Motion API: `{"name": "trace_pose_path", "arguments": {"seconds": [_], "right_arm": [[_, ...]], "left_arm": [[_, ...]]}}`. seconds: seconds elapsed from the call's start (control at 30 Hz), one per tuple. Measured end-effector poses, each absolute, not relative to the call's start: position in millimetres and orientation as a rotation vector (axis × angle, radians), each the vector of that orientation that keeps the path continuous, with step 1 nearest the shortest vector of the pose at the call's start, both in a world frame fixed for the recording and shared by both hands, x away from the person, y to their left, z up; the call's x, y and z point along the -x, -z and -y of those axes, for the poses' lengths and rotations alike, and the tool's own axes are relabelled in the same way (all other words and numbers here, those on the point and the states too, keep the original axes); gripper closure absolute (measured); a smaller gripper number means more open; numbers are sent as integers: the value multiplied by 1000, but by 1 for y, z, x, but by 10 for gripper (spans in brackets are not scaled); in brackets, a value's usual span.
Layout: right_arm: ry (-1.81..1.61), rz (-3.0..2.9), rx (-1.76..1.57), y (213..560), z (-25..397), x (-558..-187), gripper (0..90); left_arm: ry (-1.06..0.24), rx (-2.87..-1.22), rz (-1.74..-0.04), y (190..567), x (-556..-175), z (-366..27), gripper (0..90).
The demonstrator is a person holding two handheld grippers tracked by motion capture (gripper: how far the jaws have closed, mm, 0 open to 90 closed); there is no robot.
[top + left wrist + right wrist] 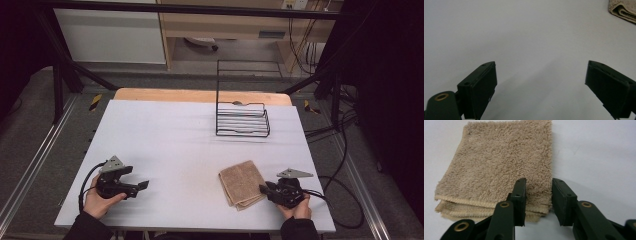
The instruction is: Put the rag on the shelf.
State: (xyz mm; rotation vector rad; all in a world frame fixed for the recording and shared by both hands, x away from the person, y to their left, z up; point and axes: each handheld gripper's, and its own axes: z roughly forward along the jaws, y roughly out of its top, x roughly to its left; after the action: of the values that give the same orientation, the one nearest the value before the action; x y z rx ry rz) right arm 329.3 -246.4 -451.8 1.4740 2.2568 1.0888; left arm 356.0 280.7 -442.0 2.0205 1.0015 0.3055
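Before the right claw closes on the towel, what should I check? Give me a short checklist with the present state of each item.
1. Right claw open: ok, there is a gap between the jaws.
2. Towel corner lies between the jaws: ok, though only the near corner.
3. Towel folded and flat on the table: ok.
4. Left claw open and away from the towel: ok.
5. Rack away from both claws: ok, it stands at the far side.
6. All folded layers will be caught: cannot tell.
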Motion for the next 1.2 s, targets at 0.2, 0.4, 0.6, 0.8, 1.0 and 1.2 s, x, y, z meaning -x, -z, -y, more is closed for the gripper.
{"name": "trace_pose_path", "arguments": {"seconds": [0.2,0.4,0.6,0.8,1.0,1.2], "right_arm": [[-1105,-2245,-1525,452,245,-327,716],[-1091,-2314,-1513,448,243,-332,830],[-1019,-2337,-1434,439,241,-344,840],[-956,-2354,-1332,438,235,-362,836],[-962,-2351,-1313,437,234,-369,835],[-973,-2345,-1298,437,233,-373,835]], "left_arm": [[-313,-2021,-999,441,-355,-280,105],[-314,-2032,-993,441,-355,-279,107],[-305,-2015,-1018,439,-356,-275,120],[-301,-2003,-1063,433,-360,-265,147],[-289,-2015,-1040,421,-368,-229,176],[-232,-2068,-960,414,-380,-169,246]]}}
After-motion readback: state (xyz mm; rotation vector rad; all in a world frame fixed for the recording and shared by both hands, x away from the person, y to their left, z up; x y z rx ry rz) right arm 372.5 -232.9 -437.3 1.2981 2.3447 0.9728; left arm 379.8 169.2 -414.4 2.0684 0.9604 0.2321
